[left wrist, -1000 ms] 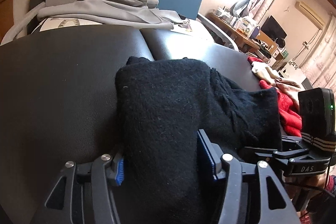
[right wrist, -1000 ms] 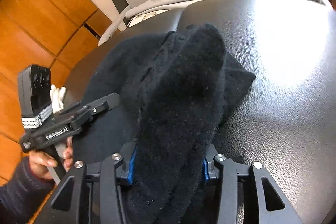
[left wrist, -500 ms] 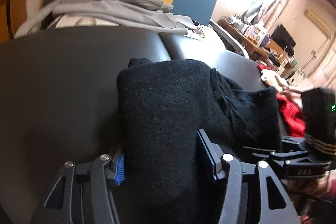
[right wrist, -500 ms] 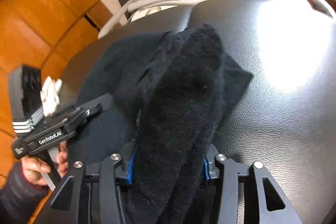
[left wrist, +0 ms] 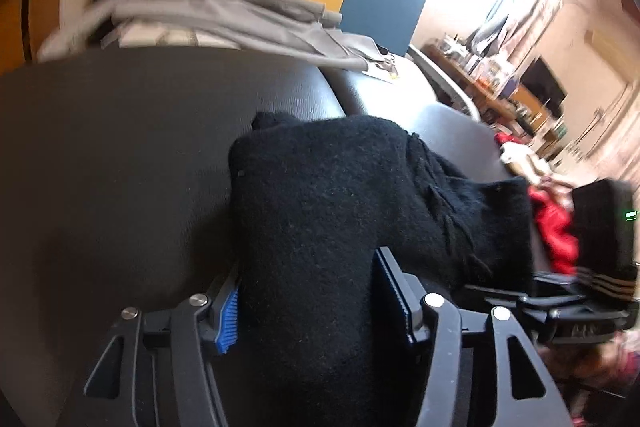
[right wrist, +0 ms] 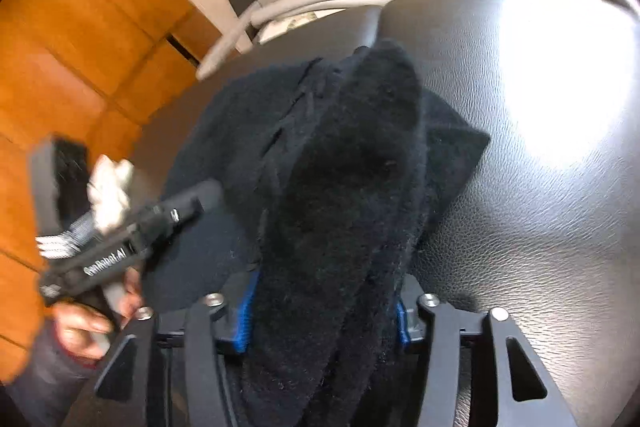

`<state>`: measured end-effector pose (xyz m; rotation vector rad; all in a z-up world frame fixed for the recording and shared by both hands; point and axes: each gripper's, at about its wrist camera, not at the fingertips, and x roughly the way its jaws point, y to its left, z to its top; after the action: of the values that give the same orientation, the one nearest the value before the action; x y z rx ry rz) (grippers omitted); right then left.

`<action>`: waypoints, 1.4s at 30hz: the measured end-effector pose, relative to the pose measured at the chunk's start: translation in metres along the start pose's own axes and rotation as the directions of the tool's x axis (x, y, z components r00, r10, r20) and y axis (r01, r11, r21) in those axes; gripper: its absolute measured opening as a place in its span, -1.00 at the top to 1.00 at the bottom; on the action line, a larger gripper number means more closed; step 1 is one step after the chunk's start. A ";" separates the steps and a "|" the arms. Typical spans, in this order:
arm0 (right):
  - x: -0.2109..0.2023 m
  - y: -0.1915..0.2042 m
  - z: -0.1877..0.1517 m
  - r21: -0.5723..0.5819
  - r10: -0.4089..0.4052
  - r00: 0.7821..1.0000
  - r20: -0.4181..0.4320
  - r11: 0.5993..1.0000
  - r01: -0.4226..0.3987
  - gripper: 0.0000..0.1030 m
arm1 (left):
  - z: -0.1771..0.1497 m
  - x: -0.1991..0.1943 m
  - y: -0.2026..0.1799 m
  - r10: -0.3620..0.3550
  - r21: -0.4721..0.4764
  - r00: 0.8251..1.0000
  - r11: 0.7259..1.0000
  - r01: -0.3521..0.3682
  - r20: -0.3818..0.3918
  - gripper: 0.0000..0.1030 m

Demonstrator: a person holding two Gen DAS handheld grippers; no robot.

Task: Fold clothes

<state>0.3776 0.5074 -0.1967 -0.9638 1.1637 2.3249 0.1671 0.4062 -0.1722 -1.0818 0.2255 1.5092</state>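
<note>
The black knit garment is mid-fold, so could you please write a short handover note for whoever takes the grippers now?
Left gripper: the folded black knit garment lies between its blue pads, and the jaws are closing.
Right gripper: a thick bundle of the same garment sits between its pads, and the jaws are opening.
The garment rests bunched on the black leather seat; a grey garment lies at the back, and a red garment lies to the right.
Done: the black piece is folded over itself.
Left: release it, flatten and square the fold, then probably do the other clothes.
</note>
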 end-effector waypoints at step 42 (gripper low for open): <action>0.214 0.583 0.082 -0.562 0.463 0.808 -0.363 0.583 -0.587 0.35 | -0.017 -0.457 0.277 0.697 -0.503 0.517 0.717 -0.483 0.496 0.36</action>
<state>-0.1467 0.2327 0.0088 -1.1823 0.7324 3.3431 -0.1266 0.0071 0.0294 -0.6235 -0.1747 2.5585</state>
